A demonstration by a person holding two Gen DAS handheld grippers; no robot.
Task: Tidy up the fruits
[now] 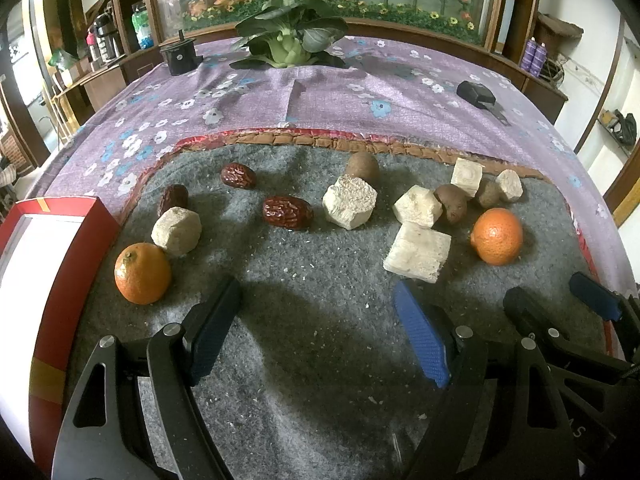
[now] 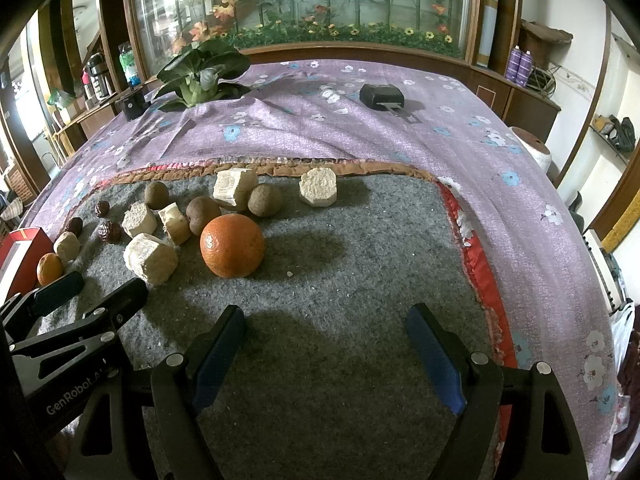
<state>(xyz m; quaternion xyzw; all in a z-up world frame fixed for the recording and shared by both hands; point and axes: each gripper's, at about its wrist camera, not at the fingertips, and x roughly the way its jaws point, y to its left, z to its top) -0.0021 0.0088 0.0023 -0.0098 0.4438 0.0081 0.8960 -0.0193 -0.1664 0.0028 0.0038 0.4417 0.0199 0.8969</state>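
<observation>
On a grey felt mat [image 1: 320, 280] lie two oranges [image 1: 142, 274] [image 1: 497, 236], three red dates [image 1: 287, 212], several pale cut chunks [image 1: 350, 202] and brown round fruits [image 1: 451, 202]. My left gripper [image 1: 320, 324] stands open above bare mat, short of the row, with nothing between its fingers. My right gripper [image 2: 326, 348] is also open and empty over the mat, and the larger orange [image 2: 232, 246] sits ahead of it to the left. In the right wrist view the left gripper [image 2: 92, 294] shows at the left edge, near the small orange [image 2: 50, 268].
A red box with a white inside [image 1: 60, 240] stands at the mat's left edge. The mat lies on a purple floral cloth [image 1: 320, 92]. Farther back are a bok choy [image 1: 288, 40], a black box [image 1: 180, 56] and a black object [image 1: 476, 94]. A glass cabinet is behind.
</observation>
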